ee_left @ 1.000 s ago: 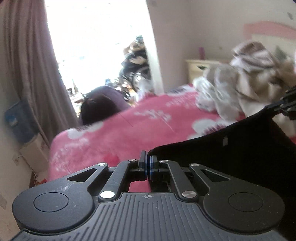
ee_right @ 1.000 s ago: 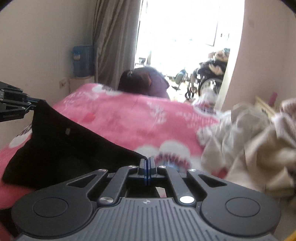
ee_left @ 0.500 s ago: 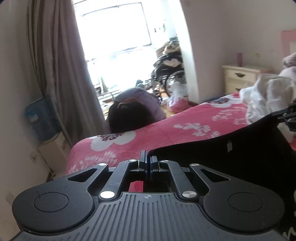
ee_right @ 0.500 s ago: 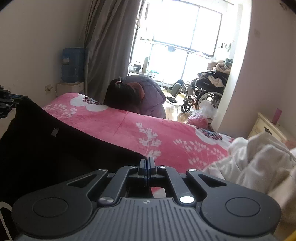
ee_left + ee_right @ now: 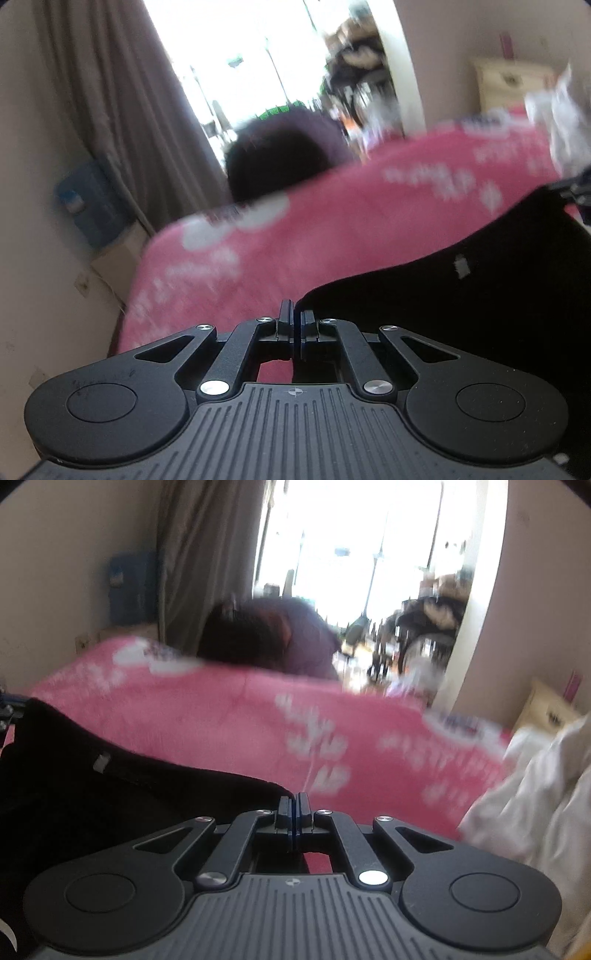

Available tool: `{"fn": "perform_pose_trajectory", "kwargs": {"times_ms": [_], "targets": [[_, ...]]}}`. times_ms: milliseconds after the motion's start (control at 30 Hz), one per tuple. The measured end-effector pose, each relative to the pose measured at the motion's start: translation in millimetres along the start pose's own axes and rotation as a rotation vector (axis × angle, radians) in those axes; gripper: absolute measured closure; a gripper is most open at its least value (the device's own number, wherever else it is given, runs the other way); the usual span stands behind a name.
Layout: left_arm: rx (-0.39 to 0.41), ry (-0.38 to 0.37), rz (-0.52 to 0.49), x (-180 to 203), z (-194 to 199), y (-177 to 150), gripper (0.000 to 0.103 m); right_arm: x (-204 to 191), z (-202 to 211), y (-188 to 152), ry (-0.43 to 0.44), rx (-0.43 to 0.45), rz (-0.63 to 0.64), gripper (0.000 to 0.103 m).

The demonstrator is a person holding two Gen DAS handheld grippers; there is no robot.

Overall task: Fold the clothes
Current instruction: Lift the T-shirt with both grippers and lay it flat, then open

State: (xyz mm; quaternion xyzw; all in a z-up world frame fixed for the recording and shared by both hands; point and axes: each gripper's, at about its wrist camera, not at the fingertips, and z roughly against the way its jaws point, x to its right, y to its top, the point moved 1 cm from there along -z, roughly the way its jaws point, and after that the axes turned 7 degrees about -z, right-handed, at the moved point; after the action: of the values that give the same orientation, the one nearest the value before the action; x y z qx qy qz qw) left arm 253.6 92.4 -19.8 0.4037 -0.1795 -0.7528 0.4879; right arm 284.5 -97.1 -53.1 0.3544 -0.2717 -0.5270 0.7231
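A black garment [image 5: 461, 314] hangs stretched between my two grippers above a pink flowered bedspread [image 5: 332, 229]. My left gripper [image 5: 297, 317] is shut on its left corner. In the right wrist view the same garment [image 5: 92, 805] runs off to the left, and my right gripper [image 5: 295, 805] pinches its right corner while its jaws begin opening, the cloth edge still between the pads. A small white label [image 5: 100, 762] shows below the garment's sagging top edge. Both views are blurred by motion.
A person [image 5: 266, 635] crouches behind the bed's far edge, before a bright window. A heap of pale clothes [image 5: 535, 794] lies on the bed at the right. A nightstand [image 5: 513, 81], a water dispenser [image 5: 88, 206], a curtain [image 5: 122, 110] and a wheelchair [image 5: 428, 627] stand around.
Both grippers have swept down and across toward the bed, carrying the black garment. The bedspread fills more of both views, and the garment's top edge sags lower between the grippers.
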Motion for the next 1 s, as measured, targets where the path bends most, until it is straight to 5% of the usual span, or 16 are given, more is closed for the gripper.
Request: {"fn": "perform_pose_trajectory", "kwargs": {"times_ms": [100,200,333,567,1000], "targets": [[-0.131,-0.07,-0.055,17,-27,-17,0.086,8,-24,-19,-0.02,-0.107,-0.086,0.064],[-0.108,0.0,-0.104,27,-24,-26,0.072,26,-17,-22,0.03,-0.078,-0.201,0.049],[-0.093,0.02,-0.103,22,-11,-18,0.056,61,8,-14,0.097,-0.016,-0.388,0.042],[-0.059,-0.036,0.152,-11,35,11,0.042,103,61,-9,0.222,0.095,-0.74,0.041],[0.078,-0.177,0.139,-31,143,7,0.041,113,217,-11,0.093,0.103,-0.693,0.041]]}}
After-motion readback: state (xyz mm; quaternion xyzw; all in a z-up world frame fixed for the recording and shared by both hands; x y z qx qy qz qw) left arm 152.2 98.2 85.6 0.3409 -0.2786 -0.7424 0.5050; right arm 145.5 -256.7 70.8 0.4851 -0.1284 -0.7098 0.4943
